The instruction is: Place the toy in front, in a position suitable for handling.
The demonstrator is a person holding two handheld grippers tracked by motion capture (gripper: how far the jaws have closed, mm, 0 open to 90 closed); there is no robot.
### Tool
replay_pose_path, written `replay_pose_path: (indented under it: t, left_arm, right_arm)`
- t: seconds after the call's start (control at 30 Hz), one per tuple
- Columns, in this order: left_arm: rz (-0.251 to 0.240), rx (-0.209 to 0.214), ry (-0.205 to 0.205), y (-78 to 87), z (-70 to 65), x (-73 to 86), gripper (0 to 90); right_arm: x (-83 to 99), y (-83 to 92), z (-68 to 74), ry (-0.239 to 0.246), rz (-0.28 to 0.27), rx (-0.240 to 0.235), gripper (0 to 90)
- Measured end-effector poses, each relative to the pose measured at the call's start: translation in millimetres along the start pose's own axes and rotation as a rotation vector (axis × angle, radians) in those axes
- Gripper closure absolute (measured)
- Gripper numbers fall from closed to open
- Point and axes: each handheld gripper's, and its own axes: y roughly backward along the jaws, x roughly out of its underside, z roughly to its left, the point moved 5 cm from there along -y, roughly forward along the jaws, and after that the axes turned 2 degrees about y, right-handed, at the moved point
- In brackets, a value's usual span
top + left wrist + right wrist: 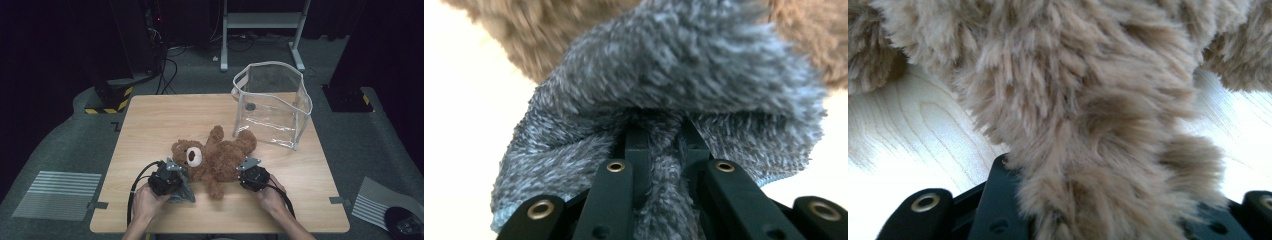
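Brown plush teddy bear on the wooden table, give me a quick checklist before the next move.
1. Left gripper shut on the grey fuzzy cloth: ok.
2. Right gripper clamped on the brown plush teddy bear: its limb lies between the jaws, firm grip cannot tell.
3. Grey cloth close to the bear: ok, right beside its head.
4. Clear plastic bag with white trim upright, mouth open: ok.
5. Bear fully on the wooden table: ok.
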Motion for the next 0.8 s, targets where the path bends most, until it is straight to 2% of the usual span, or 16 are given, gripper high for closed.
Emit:
replay_pose_path:
  t: [0.27,0.37,0.53,0.67,0.8]
  left_arm:
    - [0.016,-0.006,0.0,-10.1,-1.7,9.9,79.9]
    - [-0.025,0.015,-0.023,-3.9,-9.3,9.9,79.8]
    - [-0.098,0.078,-0.041,7.9,-25.9,-4.6,79.7]
    - [-0.099,0.094,-0.07,2.1,-35.5,-21.1,79.7]
    - [-0.091,0.115,-0.073,-10.2,-41.7,-33.1,79.7]
  right_arm:
    - [0.3,-0.1,-0.1,0.007,0.0,-0.001,66.5]
    - [0.6,-0.3,-0.5,0.003,0.004,0.001,66.5]
    - [-0.3,-1.0,-1.1,0.002,0.004,0.0,66.5]
    - [-0.4,-0.7,-1.0,0.003,0.006,0.001,66.5]
    - [-0.6,-0.8,0.1,0.002,0.003,-0.001,66.5]
